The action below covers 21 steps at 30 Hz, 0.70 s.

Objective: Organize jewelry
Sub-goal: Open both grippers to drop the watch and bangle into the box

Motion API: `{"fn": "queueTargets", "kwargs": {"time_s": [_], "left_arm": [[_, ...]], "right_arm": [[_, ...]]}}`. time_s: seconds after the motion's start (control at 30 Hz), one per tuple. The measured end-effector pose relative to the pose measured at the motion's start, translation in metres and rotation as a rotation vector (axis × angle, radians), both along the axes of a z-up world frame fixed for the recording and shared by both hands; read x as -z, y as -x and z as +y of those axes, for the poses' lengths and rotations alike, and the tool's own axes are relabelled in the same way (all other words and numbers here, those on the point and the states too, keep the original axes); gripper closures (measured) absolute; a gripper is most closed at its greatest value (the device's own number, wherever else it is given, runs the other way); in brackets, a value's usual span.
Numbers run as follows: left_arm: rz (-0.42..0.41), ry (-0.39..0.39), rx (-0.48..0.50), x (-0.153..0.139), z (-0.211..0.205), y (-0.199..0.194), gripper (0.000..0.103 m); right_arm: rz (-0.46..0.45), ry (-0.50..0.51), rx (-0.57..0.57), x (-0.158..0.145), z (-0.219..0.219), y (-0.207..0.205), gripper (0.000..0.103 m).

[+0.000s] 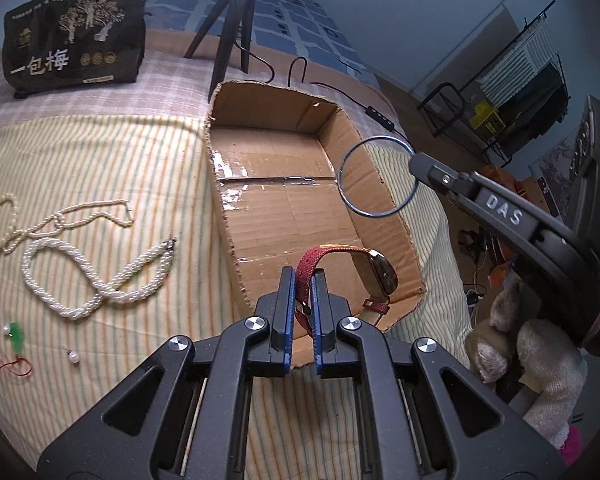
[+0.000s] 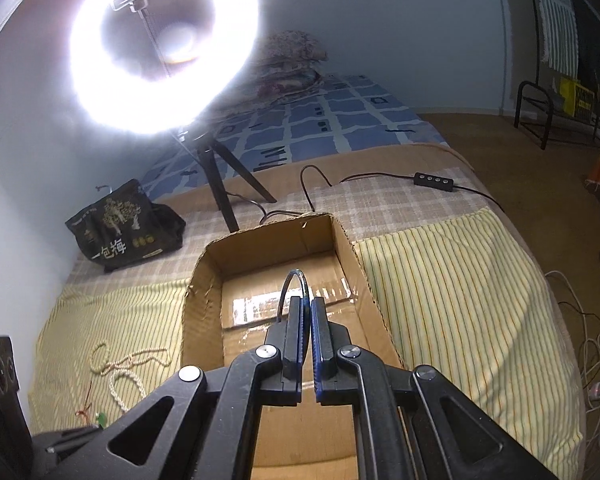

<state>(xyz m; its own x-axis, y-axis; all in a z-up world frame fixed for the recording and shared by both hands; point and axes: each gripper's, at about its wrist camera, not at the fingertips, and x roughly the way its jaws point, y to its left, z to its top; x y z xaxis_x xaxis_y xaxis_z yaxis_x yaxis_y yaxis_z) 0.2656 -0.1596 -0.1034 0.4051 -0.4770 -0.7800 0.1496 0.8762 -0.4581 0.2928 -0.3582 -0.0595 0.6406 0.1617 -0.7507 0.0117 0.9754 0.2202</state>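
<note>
Red-strap watch (image 1: 340, 276) in left gripper (image 1: 303, 280), over box (image 1: 284, 200)

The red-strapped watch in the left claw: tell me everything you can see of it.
The watch has a red woven-looking strap and a gold-coloured rectangular case. The left claw is shut on the strap, holding it looped upward, the case hanging to the right. It is over the near end of the open cardboard box; the dial faces away.
</note>
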Motion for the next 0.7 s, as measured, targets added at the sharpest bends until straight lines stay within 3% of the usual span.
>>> {"fn": "queueTargets", "kwargs": {"time_s": [0.2,0.33,0.47,0.7], "left_arm": [[0.009,-0.007,0.017,0.008,-0.011,-0.005,0.098],[0.006,-0.026,0.008,0.013,-0.011,-0.007,0.089],[-0.018,-0.034,-0.001,0.009,-0.005,-0.006,0.075],[-0.048,-0.074,-0.001,0.0,0.007,0.004,0.075]], "right_arm": [[0.02,-0.042,-0.005,0.013,-0.006,-0.014,0.101],[0.015,-0.034,0.022,0.015,-0.011,-0.014,0.048],[-0.011,-0.023,0.036,0.007,-0.016,-0.009,0.046],[-0.03,0.003,0.039,-0.001,-0.017,0.001,0.038]]}}
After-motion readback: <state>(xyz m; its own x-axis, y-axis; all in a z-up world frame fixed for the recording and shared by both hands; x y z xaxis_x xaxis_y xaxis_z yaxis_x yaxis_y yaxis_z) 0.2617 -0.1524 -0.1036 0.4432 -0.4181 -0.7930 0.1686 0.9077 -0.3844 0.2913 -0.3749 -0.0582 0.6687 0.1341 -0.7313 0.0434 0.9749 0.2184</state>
